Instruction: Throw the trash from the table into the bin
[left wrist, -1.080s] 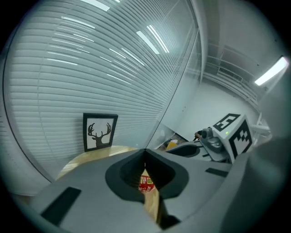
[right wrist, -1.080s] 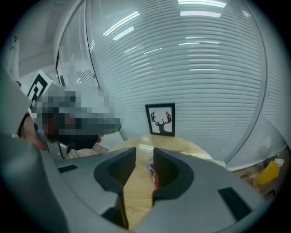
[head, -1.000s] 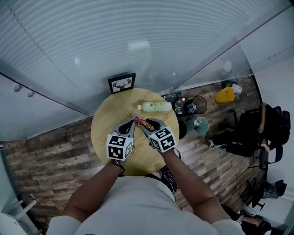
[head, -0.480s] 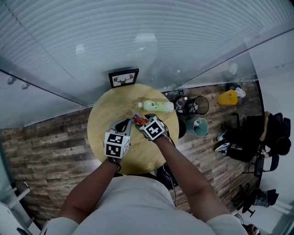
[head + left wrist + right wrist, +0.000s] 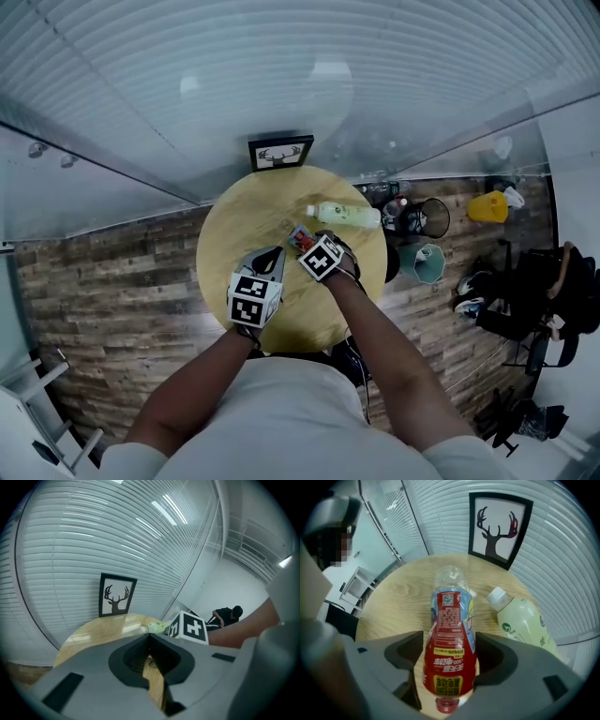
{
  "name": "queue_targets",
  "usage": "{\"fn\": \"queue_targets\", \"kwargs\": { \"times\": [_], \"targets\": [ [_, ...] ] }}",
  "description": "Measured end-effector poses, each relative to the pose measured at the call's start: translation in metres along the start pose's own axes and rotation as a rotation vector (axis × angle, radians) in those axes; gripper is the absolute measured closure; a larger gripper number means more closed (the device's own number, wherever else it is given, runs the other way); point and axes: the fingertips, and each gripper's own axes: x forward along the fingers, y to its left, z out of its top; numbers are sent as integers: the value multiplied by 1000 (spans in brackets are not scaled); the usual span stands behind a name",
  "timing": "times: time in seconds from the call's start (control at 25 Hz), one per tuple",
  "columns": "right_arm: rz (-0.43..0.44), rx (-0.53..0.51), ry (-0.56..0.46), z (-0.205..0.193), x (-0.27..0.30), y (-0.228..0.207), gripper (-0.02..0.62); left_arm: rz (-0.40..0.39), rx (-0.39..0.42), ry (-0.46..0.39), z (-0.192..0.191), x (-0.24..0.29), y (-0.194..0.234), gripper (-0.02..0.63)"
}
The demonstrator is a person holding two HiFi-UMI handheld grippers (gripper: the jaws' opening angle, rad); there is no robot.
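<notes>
Right claw (image 5: 450, 644) — freshly widened — around red-label bottle (image 5: 451, 616)

Likely an office, glass partitions (image 5: 103, 173), window blinds (image 5: 281, 56)

A round wooden table (image 5: 234, 239) stands on a dark plank floor (image 5: 103, 300). White blinds (image 5: 281, 66) fill the wall behind, with a framed deer print (image 5: 281, 153) at the table's far edge.

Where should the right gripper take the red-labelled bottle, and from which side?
Grip the red-labelled bottle across its labelled midbody, from above: it lies on its side, cap toward the right gripper, whose jaws have just been opening and stand open either side of it.
</notes>
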Motion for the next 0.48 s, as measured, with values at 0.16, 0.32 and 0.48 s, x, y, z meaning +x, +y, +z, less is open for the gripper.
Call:
{"fn": "queue_targets", "kwargs": {
  "times": [0.16, 0.32, 0.48],
  "targets": [
    [-10, 14, 24, -5, 6, -3, 287, -1, -24, -3, -4, -2, 2, 600],
    [-3, 52, -6, -3, -1, -1, 302, 5, -28, -13, -3, -6, 6, 600],
    [6, 128, -70, 4, -17, 1, 302, -3, -35, -17, -4, -14, 4, 600]
  ]
}}
